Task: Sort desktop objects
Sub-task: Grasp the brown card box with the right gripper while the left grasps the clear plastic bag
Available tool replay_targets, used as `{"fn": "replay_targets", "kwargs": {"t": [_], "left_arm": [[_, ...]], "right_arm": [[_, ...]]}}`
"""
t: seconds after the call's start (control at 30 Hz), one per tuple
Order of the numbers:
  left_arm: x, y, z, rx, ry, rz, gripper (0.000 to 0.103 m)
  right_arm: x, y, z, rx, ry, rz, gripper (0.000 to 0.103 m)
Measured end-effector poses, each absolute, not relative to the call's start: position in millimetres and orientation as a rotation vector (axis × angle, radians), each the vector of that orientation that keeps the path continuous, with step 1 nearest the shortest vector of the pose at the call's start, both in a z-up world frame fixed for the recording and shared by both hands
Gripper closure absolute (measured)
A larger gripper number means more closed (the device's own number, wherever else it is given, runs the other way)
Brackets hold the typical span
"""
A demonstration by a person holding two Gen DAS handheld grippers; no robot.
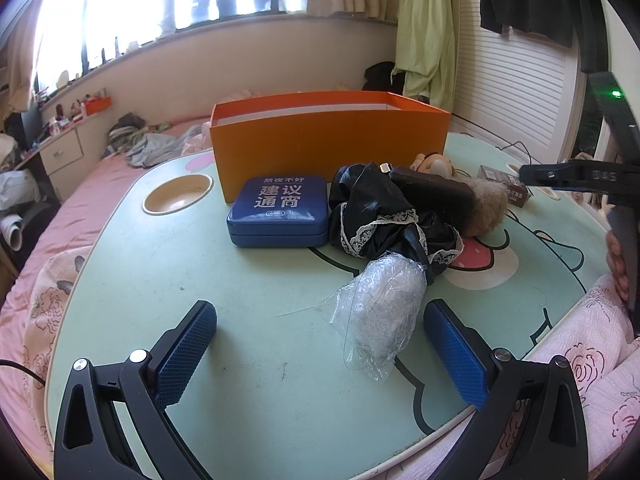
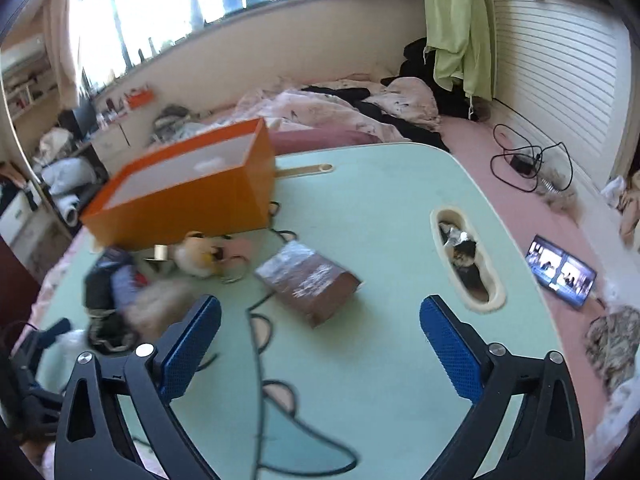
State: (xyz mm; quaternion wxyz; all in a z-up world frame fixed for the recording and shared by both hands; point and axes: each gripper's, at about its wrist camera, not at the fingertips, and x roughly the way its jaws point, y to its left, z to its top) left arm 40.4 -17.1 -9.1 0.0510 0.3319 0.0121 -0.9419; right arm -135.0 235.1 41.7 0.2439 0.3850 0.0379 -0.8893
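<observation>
Currently: crumpled clear plastic wrap (image 1: 378, 312) between left gripper (image 1: 320, 356) jaws, wide open, empty; light, crushable, slippery; grasp mid-bundle. Right gripper (image 2: 320, 354) likewise.

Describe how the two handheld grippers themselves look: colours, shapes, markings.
The left gripper and right gripper look alike: black angular plastic frames with triangular cut-outs and silver round bolt heads. Their fingers carry flat rectangular blue pads with a fine knurled grid texture. Seen from the left wrist view, the right gripper's black body shows a small green light. No sleeves show.
</observation>
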Motion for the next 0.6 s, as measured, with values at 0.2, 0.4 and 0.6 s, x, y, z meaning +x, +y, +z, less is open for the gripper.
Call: {"fn": "replay_targets", "kwargs": {"t": [0.2,0.4,0.6], "left_arm": [[40,-16,-9,1.009,0.037,-2.867,0.000],[40,-17,-9,1.008,0.037,-2.868,0.000],[40,-16,-7,1.001,0.037,-2.868,0.000]], "right_arm": [[-161,194,30,1.147,0.304,-2.371,0.017],[-154,187,21,1.123,0.371,-2.337,0.060],[-125,205,31,0.970,0.276,-2.319,0.061]]}}
